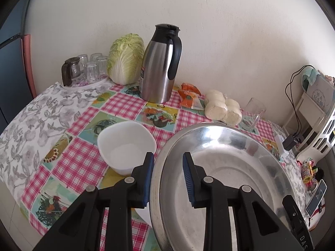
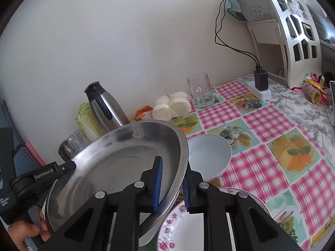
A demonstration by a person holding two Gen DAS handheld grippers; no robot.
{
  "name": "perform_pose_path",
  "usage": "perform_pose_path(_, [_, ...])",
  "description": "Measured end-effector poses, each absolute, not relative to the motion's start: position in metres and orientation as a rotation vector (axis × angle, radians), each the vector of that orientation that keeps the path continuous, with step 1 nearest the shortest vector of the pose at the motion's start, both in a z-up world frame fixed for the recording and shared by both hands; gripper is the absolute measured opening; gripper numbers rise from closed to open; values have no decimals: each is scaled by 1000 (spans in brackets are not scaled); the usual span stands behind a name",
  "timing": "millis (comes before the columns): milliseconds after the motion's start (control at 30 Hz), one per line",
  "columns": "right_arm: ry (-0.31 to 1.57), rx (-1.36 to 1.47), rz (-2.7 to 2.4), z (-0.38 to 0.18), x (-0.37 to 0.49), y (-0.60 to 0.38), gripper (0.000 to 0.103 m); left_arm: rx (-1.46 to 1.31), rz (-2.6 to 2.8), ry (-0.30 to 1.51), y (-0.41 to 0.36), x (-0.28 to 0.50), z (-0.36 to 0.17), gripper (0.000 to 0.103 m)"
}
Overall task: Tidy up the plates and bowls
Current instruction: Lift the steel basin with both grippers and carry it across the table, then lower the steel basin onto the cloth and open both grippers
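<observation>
A large steel plate (image 1: 230, 167) is held tilted above the table by both grippers. My left gripper (image 1: 167, 177) straddles its left rim, jaws apart with a visible gap to the rim. My right gripper (image 2: 171, 186) straddles its right rim (image 2: 180, 167), pads close around it. The left gripper (image 2: 62, 168) also shows at the plate's far edge in the right wrist view. A white bowl (image 1: 125, 144) stands on the checked tablecloth beside the plate; it also shows in the right wrist view (image 2: 209, 156). A floral plate (image 2: 188, 226) lies under the steel plate.
At the back wall stand a steel thermos (image 1: 160, 64), a cabbage (image 1: 125, 58), a tray of glasses (image 1: 88, 71), steamed buns (image 1: 222, 106) and a glass mug (image 2: 201, 92). A white rack (image 2: 293, 31) and charger (image 2: 260, 81) are at the right.
</observation>
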State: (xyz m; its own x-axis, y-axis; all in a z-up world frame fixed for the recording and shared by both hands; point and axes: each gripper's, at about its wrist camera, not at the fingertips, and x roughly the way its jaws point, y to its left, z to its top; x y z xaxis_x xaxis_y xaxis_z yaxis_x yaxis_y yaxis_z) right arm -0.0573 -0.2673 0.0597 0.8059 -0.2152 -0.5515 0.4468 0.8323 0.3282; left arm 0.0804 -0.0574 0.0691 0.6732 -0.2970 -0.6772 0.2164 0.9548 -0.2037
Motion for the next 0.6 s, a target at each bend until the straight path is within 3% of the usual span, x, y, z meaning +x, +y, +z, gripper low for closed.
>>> perform_pose_path(600, [710,407,-349,14,-33,-247,19,-126,-189,915,-29,87,11,29])
